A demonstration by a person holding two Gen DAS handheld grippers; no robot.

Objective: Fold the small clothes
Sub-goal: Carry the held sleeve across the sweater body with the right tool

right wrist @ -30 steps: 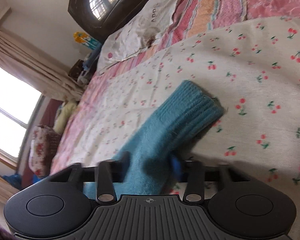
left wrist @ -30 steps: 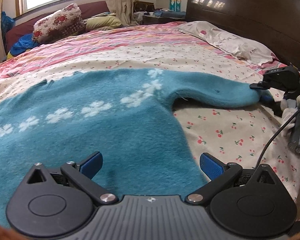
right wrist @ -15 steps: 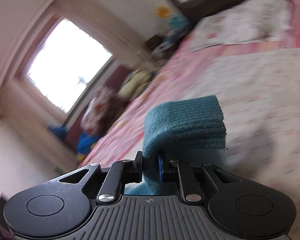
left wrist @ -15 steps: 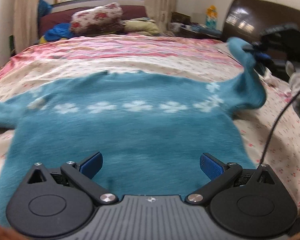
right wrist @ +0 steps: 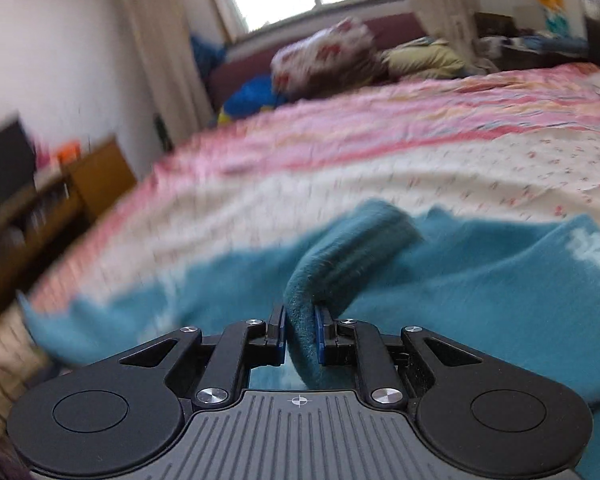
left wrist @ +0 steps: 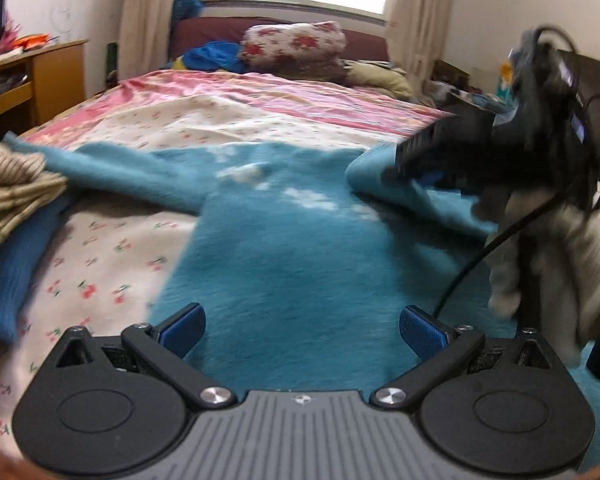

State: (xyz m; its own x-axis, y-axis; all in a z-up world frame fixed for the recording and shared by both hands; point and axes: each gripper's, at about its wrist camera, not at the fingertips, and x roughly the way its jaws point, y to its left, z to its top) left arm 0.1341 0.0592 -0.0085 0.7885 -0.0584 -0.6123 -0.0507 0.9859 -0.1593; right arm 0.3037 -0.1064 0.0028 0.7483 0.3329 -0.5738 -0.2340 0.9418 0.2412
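A small teal fuzzy sweater with white flower marks lies spread on the bed. My left gripper is open and empty, low over the sweater's body near its hem. My right gripper is shut on the sweater's right sleeve, whose ribbed cuff sticks out past the fingers. In the left wrist view the right gripper holds that sleeve folded over onto the sweater's body. The other sleeve lies stretched out to the left.
The bed has a cherry-print sheet and a pink striped cover. Striped brown cloth and a dark blue garment lie at the left. A floral pillow sits at the far end. A wooden cabinet stands left of the bed.
My right gripper has carried the sleeve from out at the right, up and over onto the sweater's body. My left gripper has swung to face the window and stays open.
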